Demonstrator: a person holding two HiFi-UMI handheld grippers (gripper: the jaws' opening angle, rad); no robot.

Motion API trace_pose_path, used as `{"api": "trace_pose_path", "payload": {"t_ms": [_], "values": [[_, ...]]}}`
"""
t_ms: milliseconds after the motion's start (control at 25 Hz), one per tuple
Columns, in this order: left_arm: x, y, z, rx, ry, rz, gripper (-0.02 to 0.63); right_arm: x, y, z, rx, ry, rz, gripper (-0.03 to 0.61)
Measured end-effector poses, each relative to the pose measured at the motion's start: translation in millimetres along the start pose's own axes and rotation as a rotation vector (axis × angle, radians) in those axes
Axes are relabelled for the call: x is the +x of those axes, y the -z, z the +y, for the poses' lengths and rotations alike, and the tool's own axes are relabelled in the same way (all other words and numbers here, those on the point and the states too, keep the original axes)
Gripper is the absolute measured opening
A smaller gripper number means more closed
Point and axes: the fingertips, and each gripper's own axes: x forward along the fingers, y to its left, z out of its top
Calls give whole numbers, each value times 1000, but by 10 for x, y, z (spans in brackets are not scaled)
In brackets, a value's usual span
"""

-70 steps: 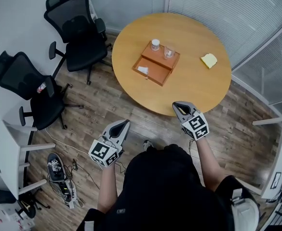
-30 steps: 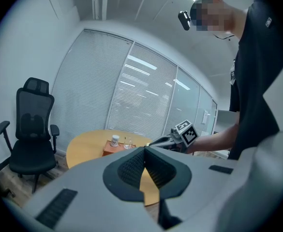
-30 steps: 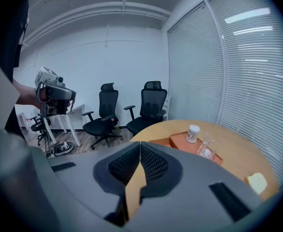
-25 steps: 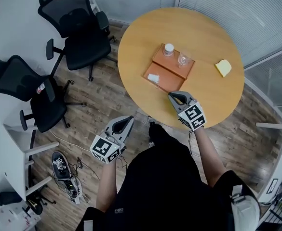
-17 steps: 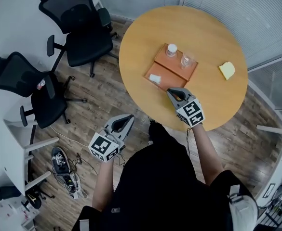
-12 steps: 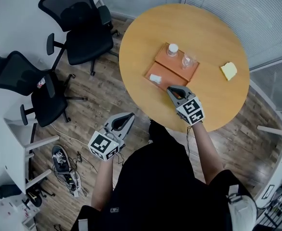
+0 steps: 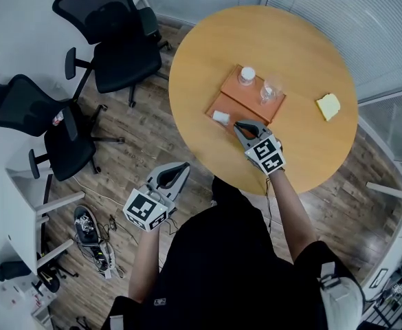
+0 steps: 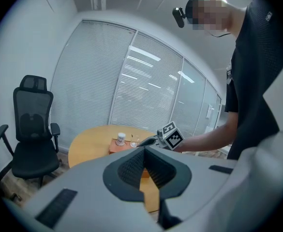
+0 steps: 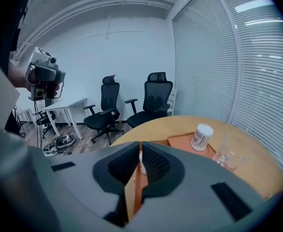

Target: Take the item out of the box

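Observation:
An open orange box [image 7: 254, 96] lies on the round wooden table [image 7: 304, 53]. Its nearer half holds a small white item [image 7: 220, 117]; the farther half bears a white bottle [image 7: 247, 75] and a clear glass [image 7: 270, 90]. My right gripper [image 7: 237, 124] is shut and empty, with its tips over the box's near edge, just right of the white item. In the right gripper view the item [image 9: 141, 164] shows as a sliver past the gripper [image 9: 140, 146]. My left gripper [image 7: 183, 165] hangs shut and empty over the floor, short of the table; its own view shows the gripper [image 8: 143, 151] pointing at the table [image 8: 90, 144].
A yellow pad-like thing [image 7: 329, 106] lies on the table's right side. Two black office chairs [image 7: 115, 29] [image 7: 32, 126] stand left of the table. A shoe and cables [image 7: 87, 229] lie on the wooden floor beside a white desk [image 7: 22, 215].
My right gripper has moved forward and down over the table, up to the box's near edge beside the white item. The left gripper has drifted a little toward the table.

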Motion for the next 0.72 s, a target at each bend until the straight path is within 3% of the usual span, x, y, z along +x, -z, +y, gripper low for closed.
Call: {"api": "trace_pose_path", "payload": {"t_ms": [360, 520, 720], "values": [[104, 35, 69, -16, 0, 15, 6, 340, 126, -35, -63, -43, 52, 14], [116, 76, 102, -34, -7, 22, 6, 440, 195, -48, -87, -49, 105, 83], [163, 77, 159, -43, -12, 23, 6, 617, 287, -67, -116, -80, 143, 98]]}}
